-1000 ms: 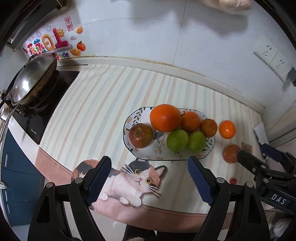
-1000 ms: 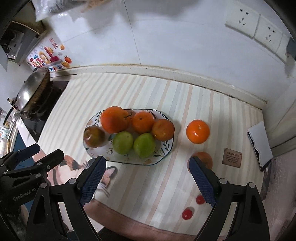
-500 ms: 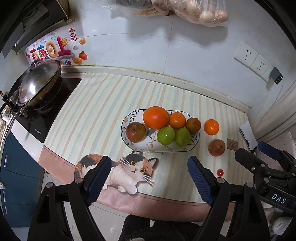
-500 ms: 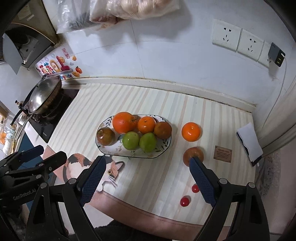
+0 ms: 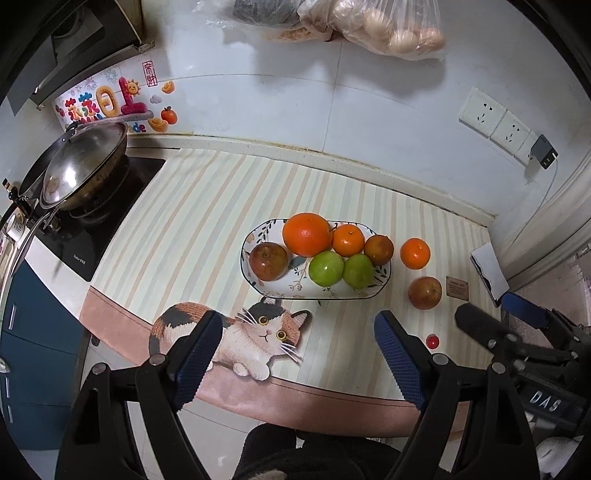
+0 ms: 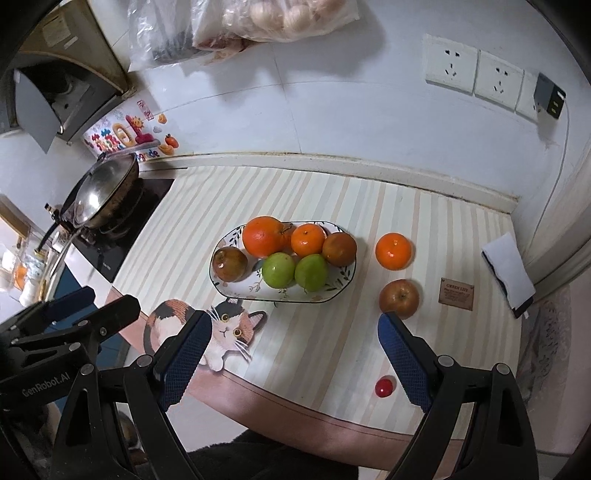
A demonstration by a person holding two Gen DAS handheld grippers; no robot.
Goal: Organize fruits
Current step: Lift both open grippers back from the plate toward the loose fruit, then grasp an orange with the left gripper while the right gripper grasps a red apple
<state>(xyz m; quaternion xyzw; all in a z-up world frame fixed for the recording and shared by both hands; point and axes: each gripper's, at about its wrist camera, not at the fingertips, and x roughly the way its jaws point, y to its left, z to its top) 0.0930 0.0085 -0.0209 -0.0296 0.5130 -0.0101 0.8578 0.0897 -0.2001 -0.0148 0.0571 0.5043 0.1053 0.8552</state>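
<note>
Both views evenly lit, cool indoor light from above. Soft shadows under the hanging bags [image 5: 373, 29] on the wall [image 6: 332, 122] and beside the fruit. Glare on the wok lid [image 5: 79, 164]. Strong fisheye bending, black corners. Centre sharp; slight blur at left edge of right view. Colours a bit bluish.

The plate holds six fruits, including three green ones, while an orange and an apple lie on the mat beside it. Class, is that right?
Not quite: only two green fruits are on the plate, as the right wrist view shows. The rest stands: six fruits on the plate, with an orange and an apple on the mat beside it.
</note>
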